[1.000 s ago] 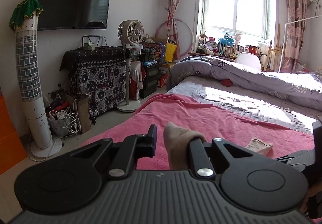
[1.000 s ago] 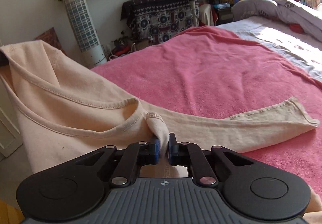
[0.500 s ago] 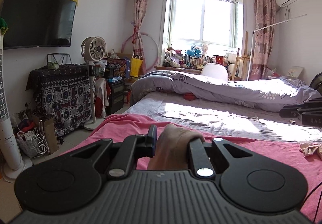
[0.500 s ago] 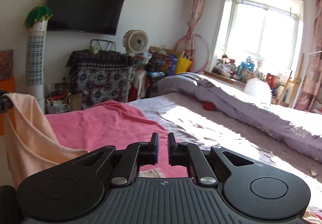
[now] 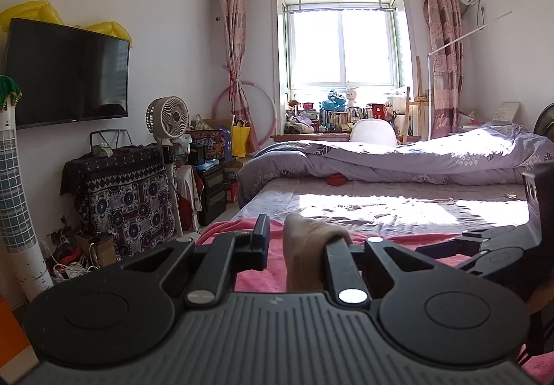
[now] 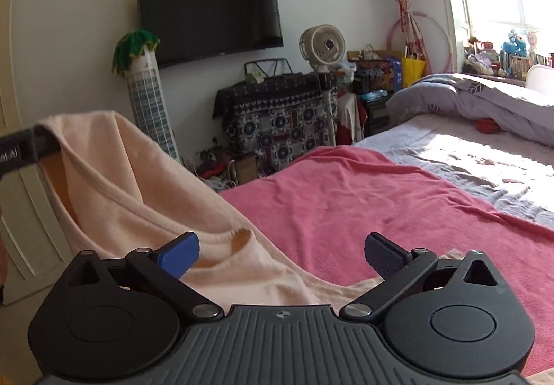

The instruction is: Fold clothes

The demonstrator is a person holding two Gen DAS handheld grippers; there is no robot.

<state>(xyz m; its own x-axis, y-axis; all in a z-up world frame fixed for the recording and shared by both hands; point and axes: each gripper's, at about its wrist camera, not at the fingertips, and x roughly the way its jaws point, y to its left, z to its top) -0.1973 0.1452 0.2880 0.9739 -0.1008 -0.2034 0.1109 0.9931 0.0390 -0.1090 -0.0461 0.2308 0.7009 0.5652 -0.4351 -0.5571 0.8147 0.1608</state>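
Observation:
A peach long-sleeved shirt (image 6: 145,191) hangs in the air over the pink blanket (image 6: 381,198) on the bed. My left gripper (image 5: 297,246) is shut on a bunched fold of the peach shirt (image 5: 308,257) and holds it up; in the right wrist view it shows as a black tip at the far left (image 6: 20,151) with the shirt draped from it. My right gripper (image 6: 280,250) is open wide and empty, just above the shirt's neckline (image 6: 221,241). In the left wrist view the right gripper is a black shape at the right (image 5: 491,246).
A grey duvet (image 5: 415,160) lies bunched at the far end of the bed, near the window. Left of the bed stand a pedestal fan (image 5: 168,122), a cloth-covered cabinet (image 5: 124,191), a tower fan (image 6: 149,108) and floor clutter. A wall television (image 6: 207,18) hangs above.
My right gripper has let go of the shirt and opened wide. Both grippers rose from the bed. The left gripper still holds its fold.

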